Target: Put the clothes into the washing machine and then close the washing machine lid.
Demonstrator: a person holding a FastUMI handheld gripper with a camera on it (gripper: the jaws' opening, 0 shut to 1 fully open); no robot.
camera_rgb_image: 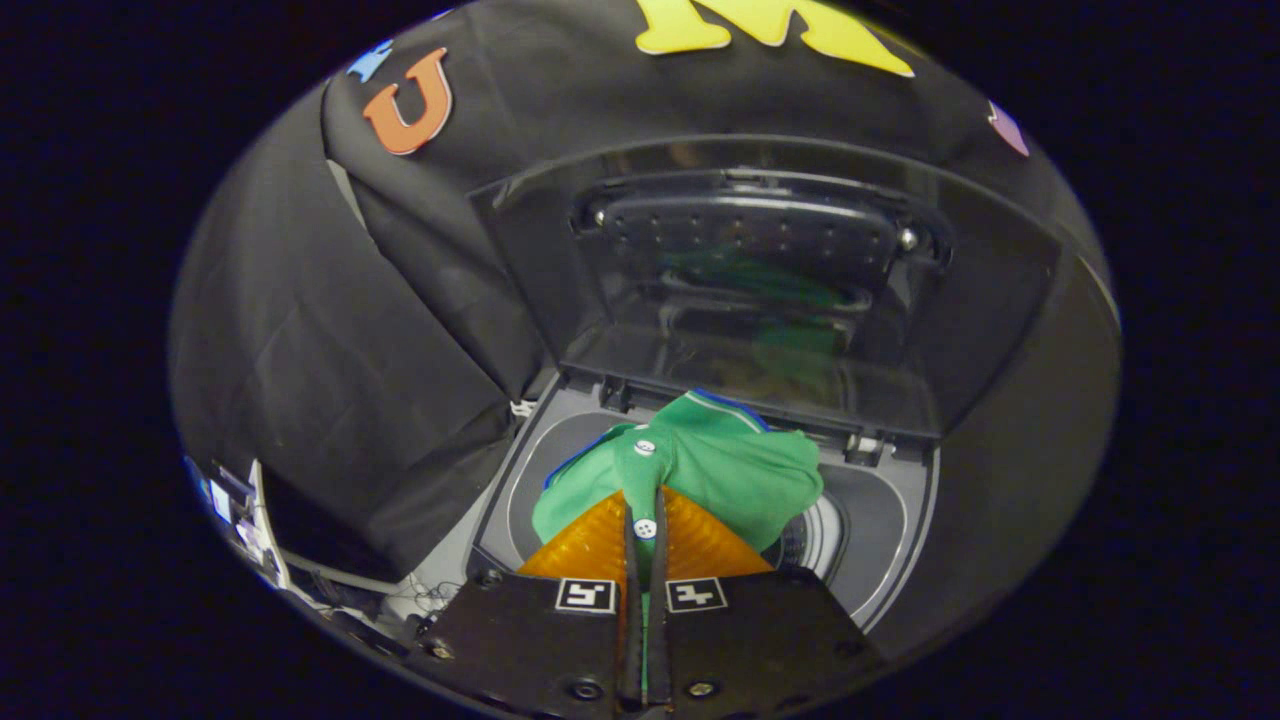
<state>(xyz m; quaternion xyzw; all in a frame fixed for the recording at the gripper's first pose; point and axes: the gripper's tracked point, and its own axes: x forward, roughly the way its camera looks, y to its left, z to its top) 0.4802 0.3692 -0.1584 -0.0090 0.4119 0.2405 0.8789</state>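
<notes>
Green shirt: bright green cloth, blue trim at collar edge, white buttons on placket. Gripper fingers closed tight on green cloth, placket strip pinched between them. Square black-and-white markers on gripper body, one per side. Washing machine: grey top panel, paler grey ring round drum opening. Washing machine lid: dark smoky grey, glossy, faint green reflection of shirt on its inner face. Booth wall: plain black cloth, folds showing dull grey.
</notes>
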